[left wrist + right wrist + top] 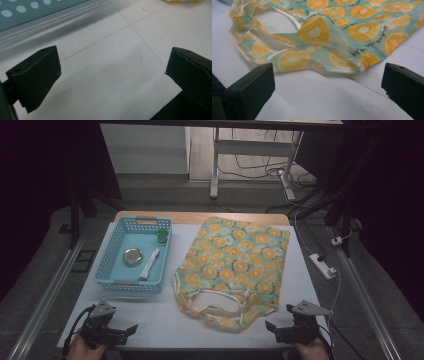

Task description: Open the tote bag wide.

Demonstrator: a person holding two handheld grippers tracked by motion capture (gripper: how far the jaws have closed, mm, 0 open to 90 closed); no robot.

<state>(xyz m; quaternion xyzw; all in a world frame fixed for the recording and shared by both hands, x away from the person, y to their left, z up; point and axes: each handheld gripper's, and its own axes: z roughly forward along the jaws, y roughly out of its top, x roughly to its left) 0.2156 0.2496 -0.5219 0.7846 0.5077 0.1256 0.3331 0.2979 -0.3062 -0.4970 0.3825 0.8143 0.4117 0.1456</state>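
Right hand-held gripper (pixel 272 327) low near fruit-print bag (pixel 235 265), jaws wide, left hand-held gripper (pixel 131 330) likewise empty

One fabric tote bag (pixel 235 265) printed with orange slices is lying at the table's centre, showing two looped handles (pixel 220 302) at its six o'clock end. One light blue plastic basket (pixel 112 255) is sitting at nine o'clock from the bag. Three items are resting inside it: one round metal tin (pixel 133 257), one small green-capped jar (pixel 162 236) at one o'clock from the tin, and one white tube (pixel 149 265) at three o'clock.
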